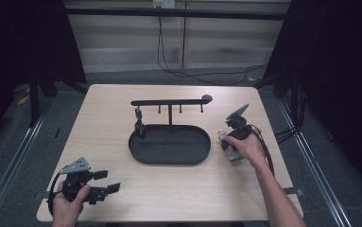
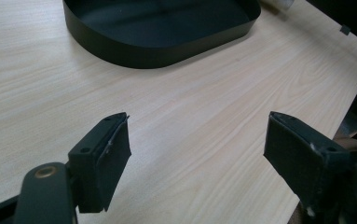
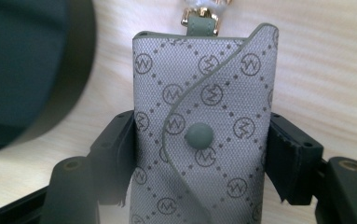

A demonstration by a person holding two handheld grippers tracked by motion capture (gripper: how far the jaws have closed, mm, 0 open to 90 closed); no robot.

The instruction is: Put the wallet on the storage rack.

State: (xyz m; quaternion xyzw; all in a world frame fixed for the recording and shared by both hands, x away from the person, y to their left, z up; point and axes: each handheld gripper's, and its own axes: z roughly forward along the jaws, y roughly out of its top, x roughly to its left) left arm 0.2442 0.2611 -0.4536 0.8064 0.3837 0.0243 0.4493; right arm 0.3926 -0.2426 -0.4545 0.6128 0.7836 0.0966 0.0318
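A grey patterned key pouch with a snap button and a gold clasp at its top sits between the jaws of my right gripper, which is shut on its two sides. In the high view my right gripper is just right of the black oval tray, and the pouch shows pale under the hand. My left gripper rests at the table's near left corner, and in the left gripper view its jaws stand wide open over bare wood.
The tray carries a black T-shaped hanger stand with small hooks; a dark item hangs from its left hook. The table's right edge lies close beside my right hand. Cables run on the floor behind.
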